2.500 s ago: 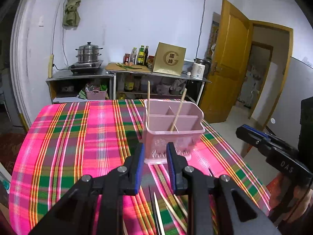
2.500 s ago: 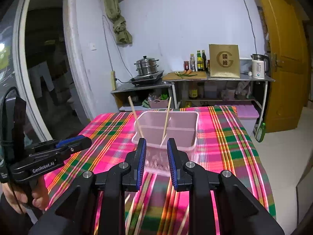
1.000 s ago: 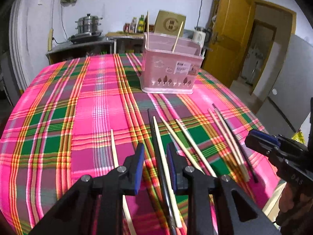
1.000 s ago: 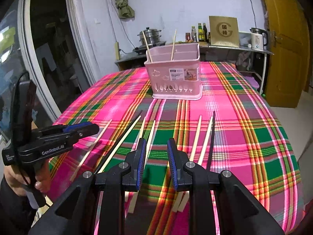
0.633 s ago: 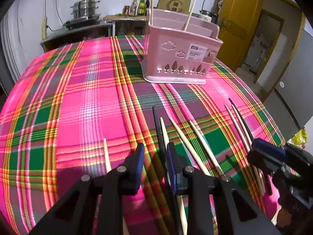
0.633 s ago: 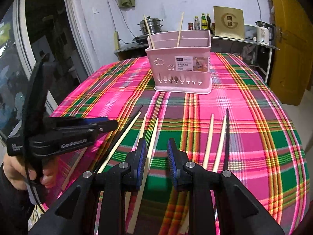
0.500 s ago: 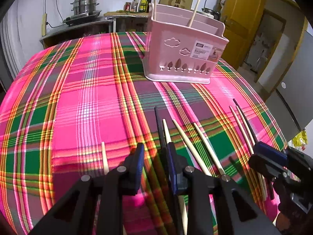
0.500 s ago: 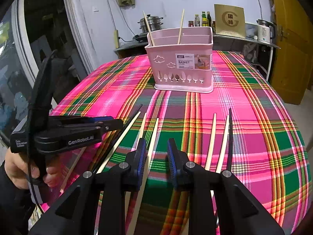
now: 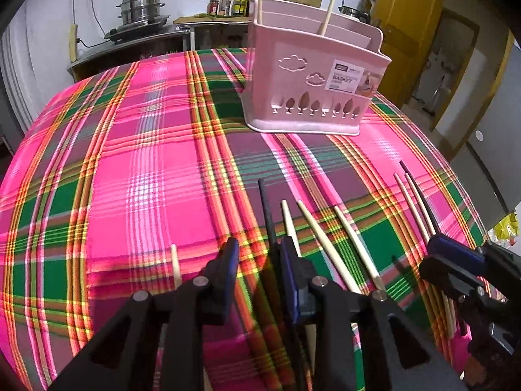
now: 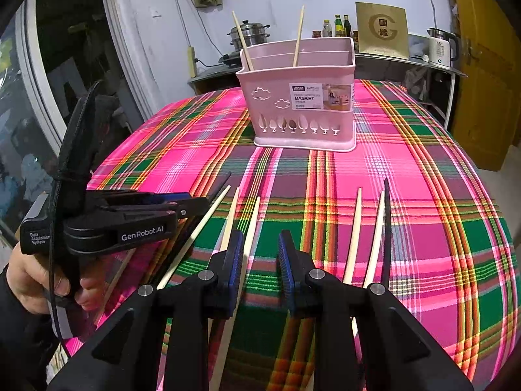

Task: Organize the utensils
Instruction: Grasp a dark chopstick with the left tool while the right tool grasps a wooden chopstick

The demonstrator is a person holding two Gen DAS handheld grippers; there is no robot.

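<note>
Both grippers are low over the chopsticks, nothing gripped yet. Left gripper (image 9: 259,260): jaws apart and they have just been opening a bit wider; the black chopstick (image 9: 265,202) runs up from beside the right-hand blue pad (image 9: 288,270), pads not pressing on it. Right gripper (image 10: 260,254): jaws parted, only plaid tablecloth (image 10: 423,195) in the gap, one pale chopstick (image 10: 250,224) just beside the left-hand pad.

Loose sticks lie roughly parallel across the lower middle of both views, tips pointing at the pink basket (image 10: 302,104) in the upper centre, where two chopsticks (image 10: 298,36) already stand.

Handling, my read: light, stiff, thin, smooth, so prone to roll or pivot in the pads. Pinch across the shaft near mid-length to stop it swinging. Neighbours lie close; risk of catching two.
</note>
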